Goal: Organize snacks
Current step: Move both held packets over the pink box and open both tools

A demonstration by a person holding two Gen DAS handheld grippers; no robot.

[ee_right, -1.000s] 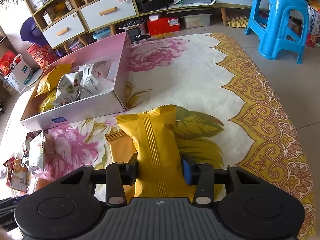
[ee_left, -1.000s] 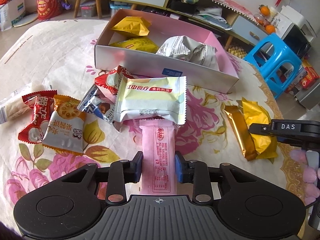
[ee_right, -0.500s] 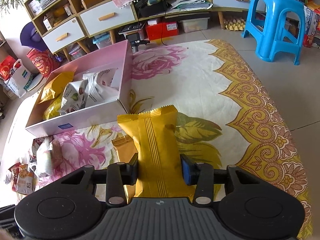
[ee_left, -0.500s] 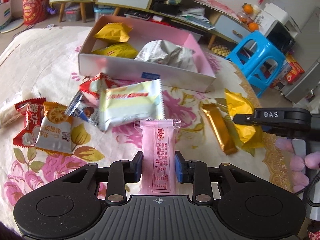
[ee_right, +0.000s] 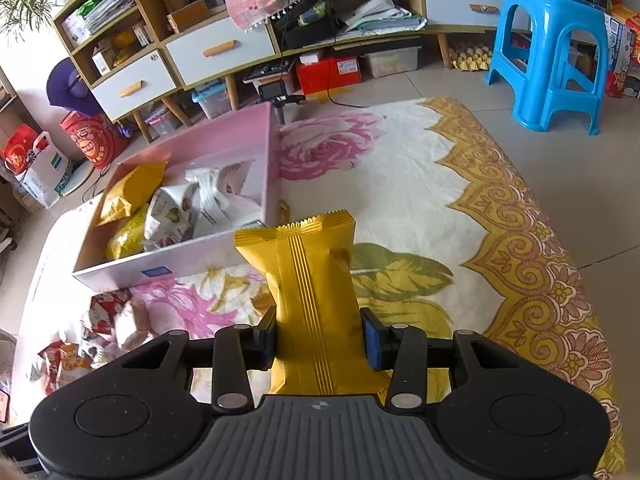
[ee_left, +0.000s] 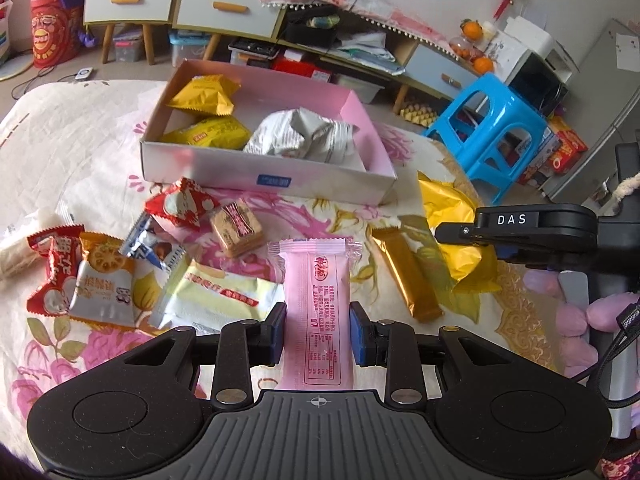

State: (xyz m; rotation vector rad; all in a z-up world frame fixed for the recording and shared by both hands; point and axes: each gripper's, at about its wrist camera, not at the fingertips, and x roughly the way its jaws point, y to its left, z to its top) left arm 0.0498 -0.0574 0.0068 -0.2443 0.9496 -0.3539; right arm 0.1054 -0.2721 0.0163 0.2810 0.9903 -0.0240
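Fingers: your left gripper [ee_left: 318, 330] grasps the pink wafer packet [ee_left: 319, 312] mid-frame; your right gripper [ee_right: 320, 338] clenches the gold snack bag [ee_right: 310, 300]. Both likely light, crinkly, slippery, crushable; hold mid-body.

Box [ee_left: 280, 176]: pink inside, white outer wall, small blue label. Wafer packet [ee_left: 318, 308]: pale pink, red print. Snack pack [ee_right: 312, 280]: plain gold, ribbed centre stripes. Cloth [ee_right: 400, 184]: cream, pink roses, green leaves, ornate gold border. Stool [ee_right: 552, 52]: bright blue. Claw pads [ee_left: 357, 336]: blue.

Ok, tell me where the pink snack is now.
In the left wrist view the pink snack is clamped in the left gripper, above the tablecloth, between the pale-green packet and the gold bar.
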